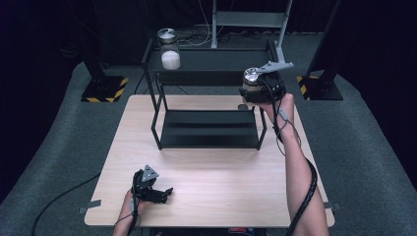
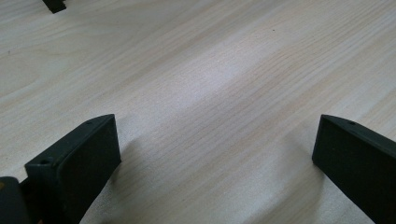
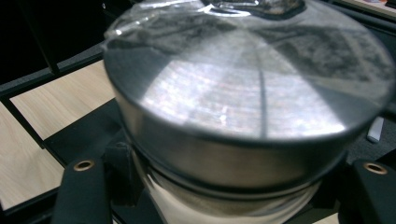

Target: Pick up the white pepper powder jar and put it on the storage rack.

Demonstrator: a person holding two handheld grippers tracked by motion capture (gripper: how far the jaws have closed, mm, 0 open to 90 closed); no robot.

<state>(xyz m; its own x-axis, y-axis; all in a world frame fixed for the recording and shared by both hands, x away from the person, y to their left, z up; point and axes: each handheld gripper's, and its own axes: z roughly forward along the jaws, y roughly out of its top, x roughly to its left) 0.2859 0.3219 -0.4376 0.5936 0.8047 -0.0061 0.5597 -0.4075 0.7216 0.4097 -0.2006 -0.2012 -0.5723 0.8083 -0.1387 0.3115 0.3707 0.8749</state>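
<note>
My right gripper (image 1: 255, 91) is shut on a glass jar with a silver metal lid (image 1: 252, 74), held in the air at the right end of the black two-tier rack (image 1: 209, 78). In the right gripper view the jar's lid (image 3: 247, 88) looms large, with both black fingers (image 3: 81, 191) clamped on the jar just under it. A second jar (image 1: 169, 48), half full of white powder, stands on the rack's top shelf at the left. My left gripper (image 1: 164, 194) rests low over the near left of the wooden table (image 1: 211, 172), its jaws wide apart with only bare wood (image 2: 210, 116) between them.
The rack's lower shelf (image 1: 209, 129) is bare. Beyond the table are a metal stand (image 1: 248, 22) and black posts with hazard-striped feet (image 1: 103, 91) on grey carpet. Cables trail from both grippers off the near edge.
</note>
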